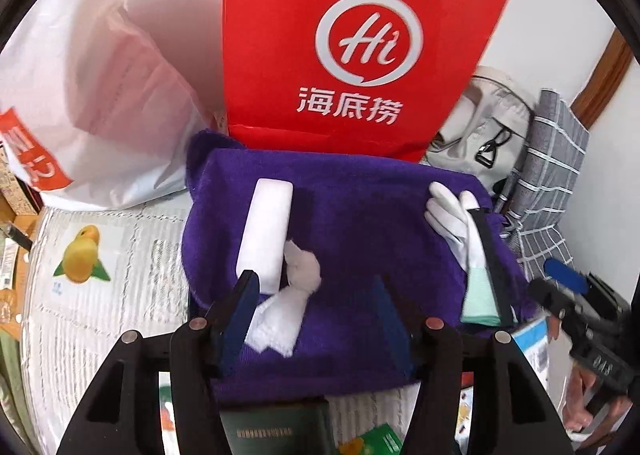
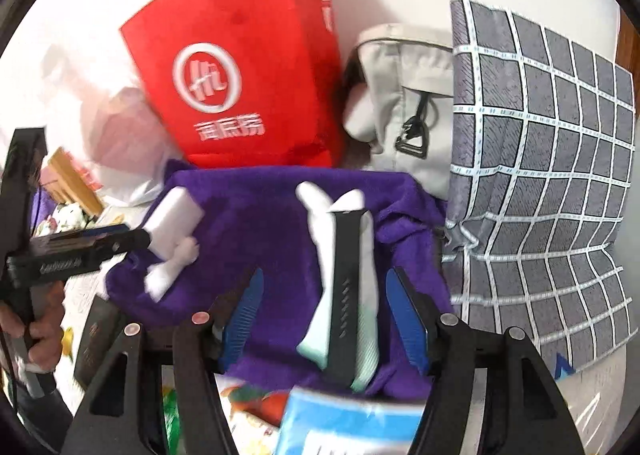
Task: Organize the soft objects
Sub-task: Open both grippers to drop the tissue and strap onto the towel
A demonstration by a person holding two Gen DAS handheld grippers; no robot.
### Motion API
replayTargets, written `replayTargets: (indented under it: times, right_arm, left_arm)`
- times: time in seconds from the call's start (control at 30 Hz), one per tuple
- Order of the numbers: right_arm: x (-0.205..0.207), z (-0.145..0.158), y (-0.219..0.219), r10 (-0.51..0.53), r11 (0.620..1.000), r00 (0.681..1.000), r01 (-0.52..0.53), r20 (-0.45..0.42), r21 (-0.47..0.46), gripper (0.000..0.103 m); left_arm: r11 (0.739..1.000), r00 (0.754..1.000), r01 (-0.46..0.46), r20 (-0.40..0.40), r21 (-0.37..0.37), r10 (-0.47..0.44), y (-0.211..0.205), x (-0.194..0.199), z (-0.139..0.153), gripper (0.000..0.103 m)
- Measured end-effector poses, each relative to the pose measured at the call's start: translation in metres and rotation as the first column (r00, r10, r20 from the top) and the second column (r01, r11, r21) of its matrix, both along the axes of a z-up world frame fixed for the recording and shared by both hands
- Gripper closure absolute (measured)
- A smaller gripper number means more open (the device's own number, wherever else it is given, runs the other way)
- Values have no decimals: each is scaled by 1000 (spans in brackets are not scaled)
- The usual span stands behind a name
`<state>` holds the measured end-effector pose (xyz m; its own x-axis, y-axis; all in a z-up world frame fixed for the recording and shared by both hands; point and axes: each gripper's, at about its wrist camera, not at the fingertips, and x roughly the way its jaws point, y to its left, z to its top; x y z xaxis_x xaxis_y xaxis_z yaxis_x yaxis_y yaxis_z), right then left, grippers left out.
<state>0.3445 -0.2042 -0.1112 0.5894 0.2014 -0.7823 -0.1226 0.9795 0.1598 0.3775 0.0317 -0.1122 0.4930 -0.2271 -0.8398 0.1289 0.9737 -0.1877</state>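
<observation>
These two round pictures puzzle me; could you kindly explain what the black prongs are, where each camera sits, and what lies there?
No robot: a person holds a two-finger tool in each hand, each carrying a fisheye camera looking along its fingers. The left tool and right tool are both open and hold nothing. On the purple towel lie a white block, a white sock, a white glove and a black strap. Behind it stands a red bag; a checked cushion stands to the right.

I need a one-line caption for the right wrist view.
Open right claw above white glove and black strap on purple towel.
</observation>
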Motion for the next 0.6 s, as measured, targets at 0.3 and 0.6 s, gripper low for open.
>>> replayTargets:
  times: [0.3, 0.6]
  right_arm:
    - [-101, 10, 23, 90, 995, 996, -90, 4, 42, 33]
    - [-202, -21, 44, 153, 987, 988, -153, 8, -55, 16]
  left_arm:
    - [1000, 1000, 9, 23, 24, -9, -2, -64, 27, 43]
    - [998, 999, 6, 44, 66, -9, -1, -126, 29, 33]
